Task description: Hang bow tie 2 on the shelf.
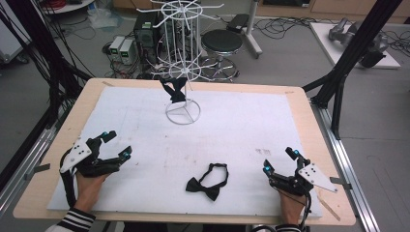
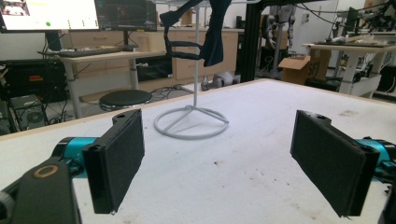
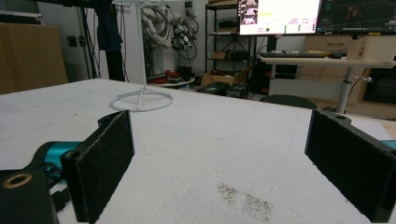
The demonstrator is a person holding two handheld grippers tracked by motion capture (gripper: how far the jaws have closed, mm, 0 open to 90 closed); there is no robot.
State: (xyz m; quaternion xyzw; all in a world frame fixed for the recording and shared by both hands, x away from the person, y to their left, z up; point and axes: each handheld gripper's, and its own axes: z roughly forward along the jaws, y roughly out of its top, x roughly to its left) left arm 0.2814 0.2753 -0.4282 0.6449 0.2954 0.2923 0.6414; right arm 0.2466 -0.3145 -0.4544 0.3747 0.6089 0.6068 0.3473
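The bow tie (image 1: 208, 182) on the table was plain black, and the second bow tie (image 1: 175, 90) hanging on the white wire rack (image 1: 183, 112) looked black from above and dark navy in the left gripper view. The table (image 1: 300, 104) had a pale wood rim around a white sheet (image 1: 241, 125) marked with faint brownish smudges. Both the left gripper (image 1: 115, 144) and the right gripper (image 1: 279, 160) were black with teal tips and a light grey plate, and the sleeve (image 1: 75, 221) at the left wrist was striped black and white.

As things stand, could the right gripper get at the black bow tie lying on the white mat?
Probably yes. The right gripper rests open just beside the black bow tie, with only bare white mat between them. The white wire rack stands far off.
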